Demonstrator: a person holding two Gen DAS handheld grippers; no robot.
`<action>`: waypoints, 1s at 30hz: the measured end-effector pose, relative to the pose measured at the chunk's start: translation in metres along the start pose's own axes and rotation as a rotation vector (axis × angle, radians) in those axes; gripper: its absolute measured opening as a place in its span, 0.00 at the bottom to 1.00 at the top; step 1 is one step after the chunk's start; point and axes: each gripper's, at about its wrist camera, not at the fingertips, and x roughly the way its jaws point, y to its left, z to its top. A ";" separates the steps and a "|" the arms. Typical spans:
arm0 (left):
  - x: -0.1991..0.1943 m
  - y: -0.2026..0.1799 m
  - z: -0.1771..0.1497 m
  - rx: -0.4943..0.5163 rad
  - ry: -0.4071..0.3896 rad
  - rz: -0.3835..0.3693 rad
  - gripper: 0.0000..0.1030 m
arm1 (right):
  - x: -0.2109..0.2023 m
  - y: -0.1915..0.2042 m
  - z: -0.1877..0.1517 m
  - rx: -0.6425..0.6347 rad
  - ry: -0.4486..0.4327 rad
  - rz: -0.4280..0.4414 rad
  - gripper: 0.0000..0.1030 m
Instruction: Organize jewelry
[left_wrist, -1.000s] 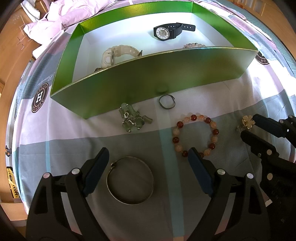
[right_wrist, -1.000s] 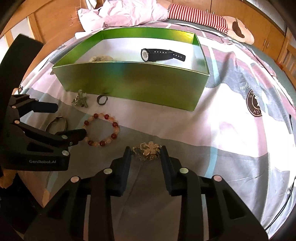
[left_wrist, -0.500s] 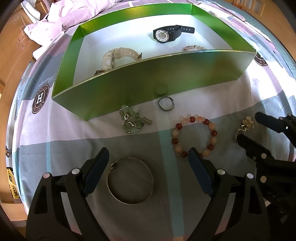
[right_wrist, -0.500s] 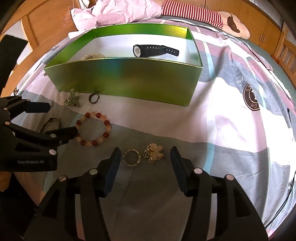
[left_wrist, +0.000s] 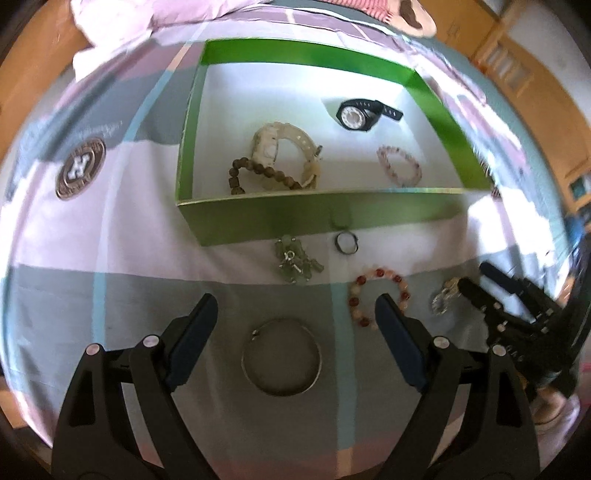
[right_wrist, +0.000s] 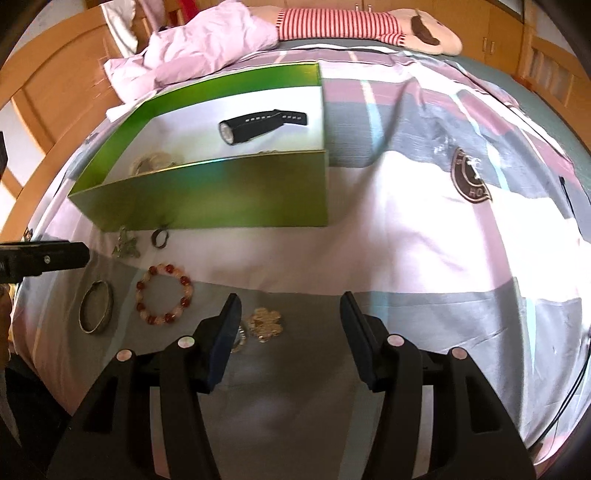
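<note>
Both grippers gape, seemingly empty, over silver bangle (left_wrist: 281, 356) and gold brooch (right_wrist: 265, 324)

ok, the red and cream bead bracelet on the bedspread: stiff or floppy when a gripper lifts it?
Probably floppy: the bead bracelet is separate round beads on a string, so it should sag from whichever side is pinched. The glossy round beads may slip between flat pads. Pushed, it would likely drag and deform on the soft bedspread, unlike the rigid-looking metal bangle.

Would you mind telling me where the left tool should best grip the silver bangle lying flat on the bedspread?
Probably from straight above, pinching one side of the silver bangle's thin band, one finger inside the hoop and one outside. It lies flat and open, between the left tool's spread fingers, so no edge is raised to catch sideways.
</note>
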 end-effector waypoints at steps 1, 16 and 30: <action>0.002 0.004 0.002 -0.027 0.006 -0.030 0.84 | 0.000 0.000 0.000 0.001 0.002 -0.007 0.54; 0.020 -0.017 -0.022 0.128 0.120 0.084 0.84 | 0.019 0.051 -0.021 -0.292 0.074 -0.020 0.59; 0.044 -0.010 -0.038 0.153 0.198 0.193 0.84 | 0.017 0.015 -0.005 -0.086 0.028 -0.018 0.42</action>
